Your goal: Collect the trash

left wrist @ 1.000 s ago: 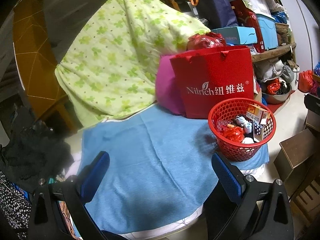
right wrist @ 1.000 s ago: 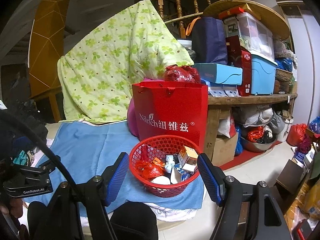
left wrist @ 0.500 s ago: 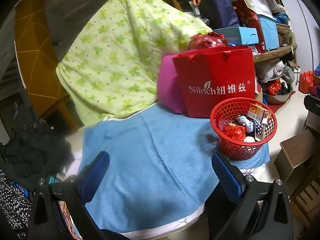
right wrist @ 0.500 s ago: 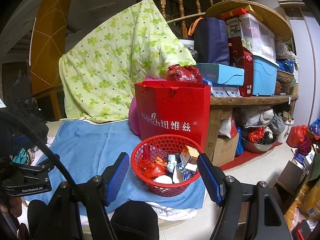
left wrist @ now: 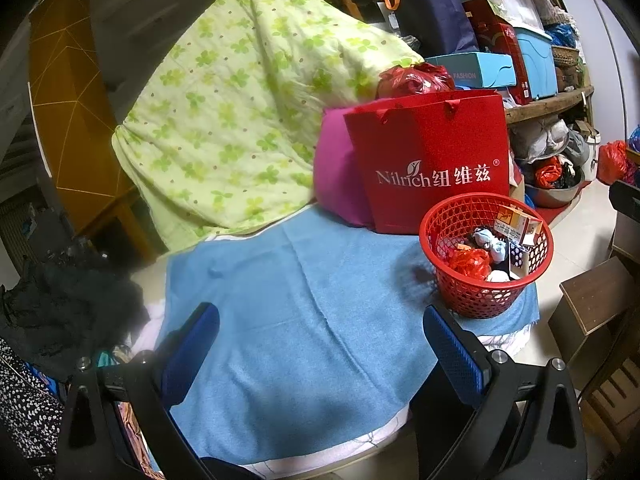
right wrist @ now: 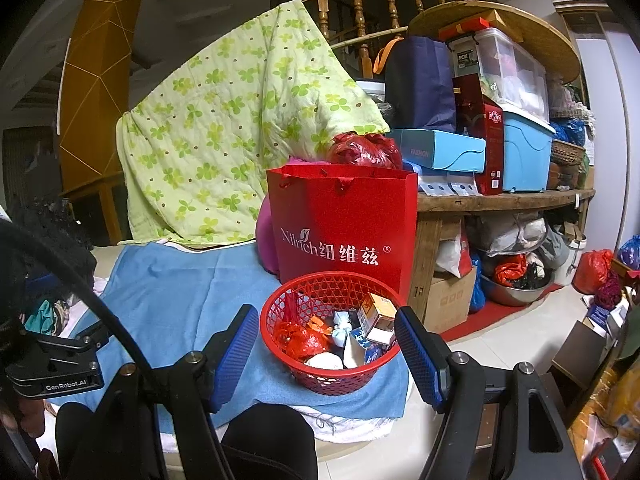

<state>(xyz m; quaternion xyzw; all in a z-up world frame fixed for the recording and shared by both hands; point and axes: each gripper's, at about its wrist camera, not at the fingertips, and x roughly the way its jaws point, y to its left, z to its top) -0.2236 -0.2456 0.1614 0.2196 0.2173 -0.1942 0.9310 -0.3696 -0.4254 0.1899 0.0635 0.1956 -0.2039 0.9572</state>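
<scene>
A red mesh basket (left wrist: pixel 486 304) (right wrist: pixel 280 304) stands on the blue towel (left wrist: pixel 304 304) (right wrist: pixel 176 292) near its right corner. It holds trash: a red plastic wrapper (left wrist: pixel 469 262) (right wrist: pixel 298 338), small cartons (left wrist: pixel 520 224) (right wrist: pixel 378 316) and crumpled pale blue paper (left wrist: pixel 490 242). My left gripper (left wrist: pixel 320 344) is open and empty above the bare towel, left of the basket. My right gripper (right wrist: pixel 326 350) is open and empty, its fingers on either side of the basket's near rim. The left gripper body (right wrist: pixel 52 364) shows at the left of the right wrist view.
A red paper bag (left wrist: pixel 432 164) (right wrist: pixel 344 228) stands behind the basket, with a pink cushion (left wrist: pixel 336 176) and a green quilt (left wrist: pixel 240 108) beside it. A cluttered wooden shelf (right wrist: pixel 500 200) is at right. Dark clothes (left wrist: pixel 60 308) lie left. Boxes (left wrist: pixel 592 304) stand on the floor.
Both views have shifted slightly; the right gripper has risen a little over the basket. Both grippers stay open and empty.
</scene>
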